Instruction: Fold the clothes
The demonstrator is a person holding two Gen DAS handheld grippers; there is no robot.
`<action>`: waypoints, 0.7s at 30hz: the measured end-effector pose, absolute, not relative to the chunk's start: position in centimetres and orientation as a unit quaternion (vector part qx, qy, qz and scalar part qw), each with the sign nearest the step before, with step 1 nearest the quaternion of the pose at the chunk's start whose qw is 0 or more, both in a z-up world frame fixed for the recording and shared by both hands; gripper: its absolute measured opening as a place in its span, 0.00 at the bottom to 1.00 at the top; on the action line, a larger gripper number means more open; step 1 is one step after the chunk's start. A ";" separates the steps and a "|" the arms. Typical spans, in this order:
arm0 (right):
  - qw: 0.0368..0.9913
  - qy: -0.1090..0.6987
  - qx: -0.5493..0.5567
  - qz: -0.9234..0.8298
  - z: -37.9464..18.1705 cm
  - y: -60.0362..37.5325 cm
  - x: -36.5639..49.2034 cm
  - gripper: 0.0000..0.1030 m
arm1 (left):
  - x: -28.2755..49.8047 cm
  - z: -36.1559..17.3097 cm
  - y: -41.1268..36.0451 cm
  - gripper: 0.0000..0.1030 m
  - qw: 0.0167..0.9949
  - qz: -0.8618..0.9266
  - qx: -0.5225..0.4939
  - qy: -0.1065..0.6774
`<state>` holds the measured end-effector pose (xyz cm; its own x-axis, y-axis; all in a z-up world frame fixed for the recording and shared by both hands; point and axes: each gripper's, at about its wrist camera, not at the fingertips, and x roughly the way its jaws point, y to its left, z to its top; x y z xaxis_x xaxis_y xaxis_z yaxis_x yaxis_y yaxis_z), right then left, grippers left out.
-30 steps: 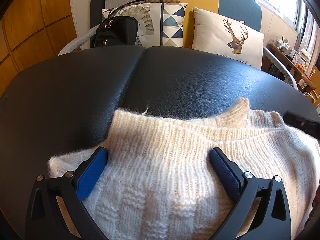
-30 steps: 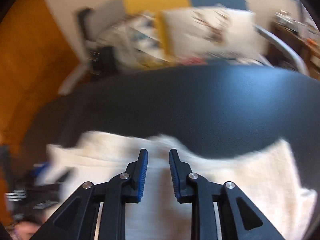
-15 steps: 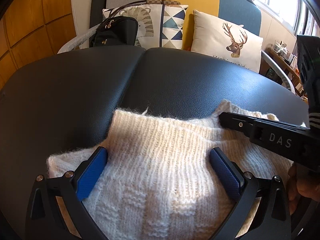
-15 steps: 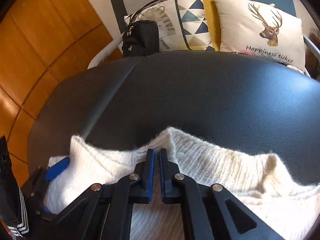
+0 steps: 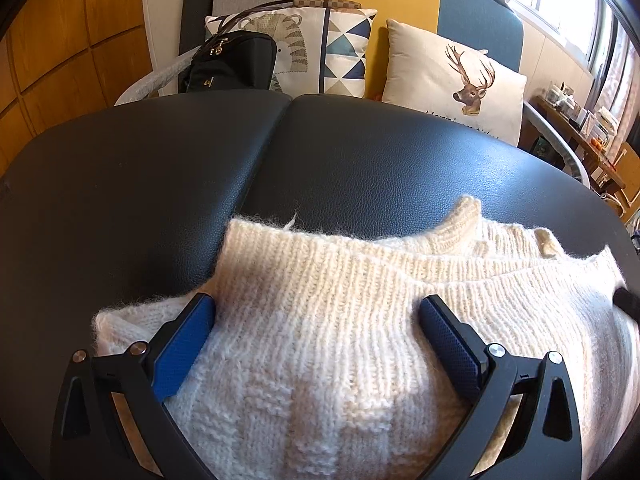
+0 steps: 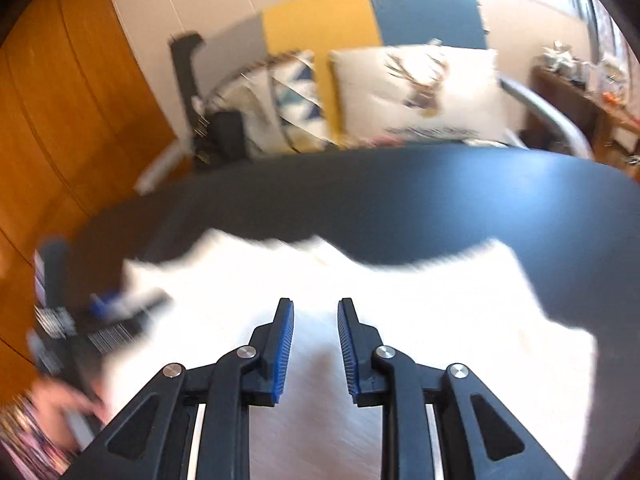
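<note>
Sweater position: cream knit sweater (image 5: pixel 320 320) lies bunched on the near part of the black padded desk (image 5: pixel 360 160), its ribbed edge facing far and a sleeve or collar piece poking up at the far right; the right wrist view shows the same sweater (image 6: pixel 400 300), blurred.
Left gripper: the left gripper (image 5: pixel 316 320) hangs spread wide over the near left part of the sweater, jaws well apart with knit between them, gripping nothing.
Right gripper: the right gripper (image 6: pixel 315 316) sits over the middle of the sweater, jaws parted by a narrow gap, nothing pinched between them as far as the blur allows.
Handling: likely soft, thick and limp, with fuzzy yarn that should give good grip but stretches and sags, so a lifted edge will droop.
Where to hold: probably best on the ribbed hem or a shoulder corner, pinching the full thickness so that single loops do not snag.
Bag: black bag (image 5: pixel 232 62) at the far left past the desk has a small gold mark, too small to read.
Cushions: patterned cushion (image 5: pixel 320 48) beside it carries no words.
Writing: deer cushion (image 5: pixel 460 80) at the far right has a printed line under the deer, cut off by the desk edge and not readable.
</note>
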<state>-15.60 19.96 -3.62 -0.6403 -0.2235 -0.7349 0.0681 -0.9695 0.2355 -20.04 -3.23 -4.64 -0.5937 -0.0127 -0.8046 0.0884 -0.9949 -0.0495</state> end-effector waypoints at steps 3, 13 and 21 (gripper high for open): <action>0.028 -0.055 0.427 -0.902 -5.4 22.6 -13.6 0.22 | -20.1 -4.7 -3.2 1.00 0.028 -0.892 0.450 0.042; 0.021 -0.195 0.370 -0.908 -6.0 28.2 -8.7 0.24 | -20.2 -4.7 -3.0 1.00 0.030 -0.891 0.452 0.037; 0.015 -0.177 0.378 -0.909 -5.6 29.7 -3.5 0.25 | -20.1 -4.6 -2.6 1.00 0.035 -0.890 0.454 0.032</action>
